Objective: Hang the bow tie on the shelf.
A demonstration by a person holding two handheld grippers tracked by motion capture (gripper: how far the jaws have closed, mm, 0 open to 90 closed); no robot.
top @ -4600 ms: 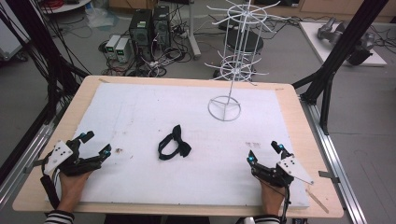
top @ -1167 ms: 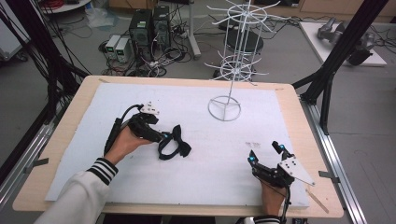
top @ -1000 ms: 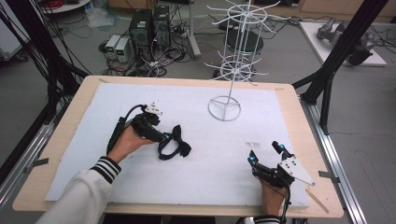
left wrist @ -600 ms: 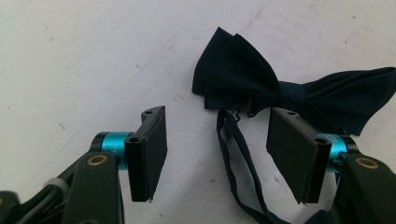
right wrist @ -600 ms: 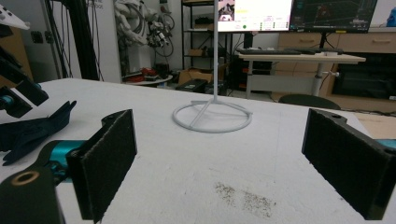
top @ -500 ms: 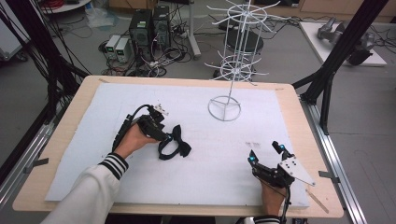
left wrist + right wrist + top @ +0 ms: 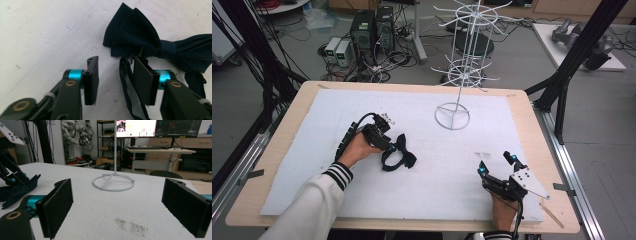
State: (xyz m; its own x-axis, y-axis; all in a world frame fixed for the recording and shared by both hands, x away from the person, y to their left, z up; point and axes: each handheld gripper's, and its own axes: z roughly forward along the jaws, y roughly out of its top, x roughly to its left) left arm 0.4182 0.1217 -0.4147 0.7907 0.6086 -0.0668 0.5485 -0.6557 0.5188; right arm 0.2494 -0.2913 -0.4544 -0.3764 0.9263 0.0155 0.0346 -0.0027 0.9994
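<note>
White foam-covered table [image 7: 462, 200], wood border visible all round. At the far centre stands a white wire display rack [image 7: 460, 75] on a ring base, well apart from both hands.

Right gripper [image 7: 498, 163]: resting near the front right edge, jaws spread wide with nothing between them. In the right gripper view I see bare table and the rack's ring base beyond the pads.

Left gripper [image 7: 115, 78]: down at the table left of centre, jaws apart. In the left gripper view the right pad touches or just overlaps the strap; the left pad is over bare foam. Nothing is clamped yet.

Dark navy bow tie [image 7: 140, 42]: lies flat on the foam just ahead of my left jaws, its neck strap [image 7: 125, 85] looping back between them.

Handling judgement: light, soft fabric, limp strap, not fragile, not slippery against the padded jaws. The strap would dangle and swing if pinched alone. I would take hold at the centre knot [image 7: 167, 48], the firmest and thickest part, so both wings lift evenly.
</note>
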